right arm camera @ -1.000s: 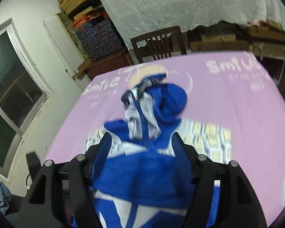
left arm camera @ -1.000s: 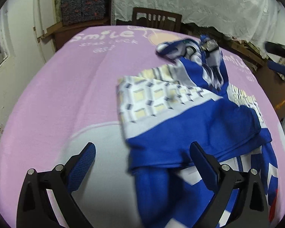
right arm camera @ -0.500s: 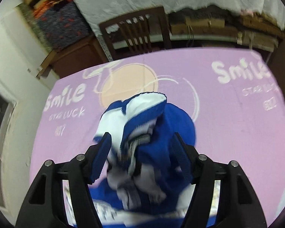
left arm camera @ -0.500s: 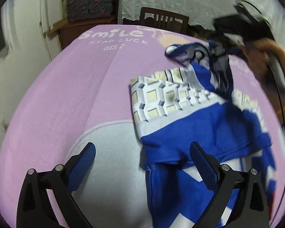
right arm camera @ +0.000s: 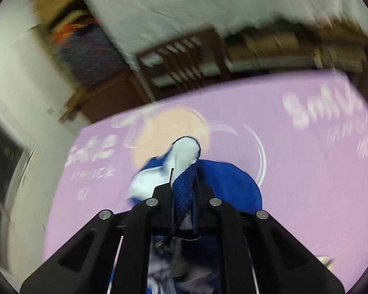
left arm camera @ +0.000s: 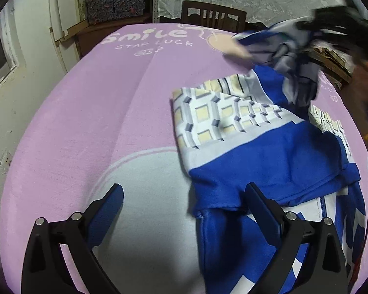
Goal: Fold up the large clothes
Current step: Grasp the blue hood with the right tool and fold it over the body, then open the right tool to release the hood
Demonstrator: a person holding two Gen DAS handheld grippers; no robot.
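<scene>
The blue jacket [left arm camera: 269, 161] lay half-folded on the pink table cover [left arm camera: 98, 112], its hood end [right arm camera: 184, 156] pinched and lifted by the right gripper [right arm camera: 182, 196], jaws closed tight on it. The left gripper [left arm camera: 184, 201] hovered wide apart, holding nothing. Unpinned, the folded sleeve [left arm camera: 223, 120] could have dragged loose.

My left gripper [left arm camera: 184, 197] has black arms, blue-padded fingers [left arm camera: 108, 205] and silver screws; the right gripper [right arm camera: 183, 191] looks likewise black, silver-screwed.
</scene>
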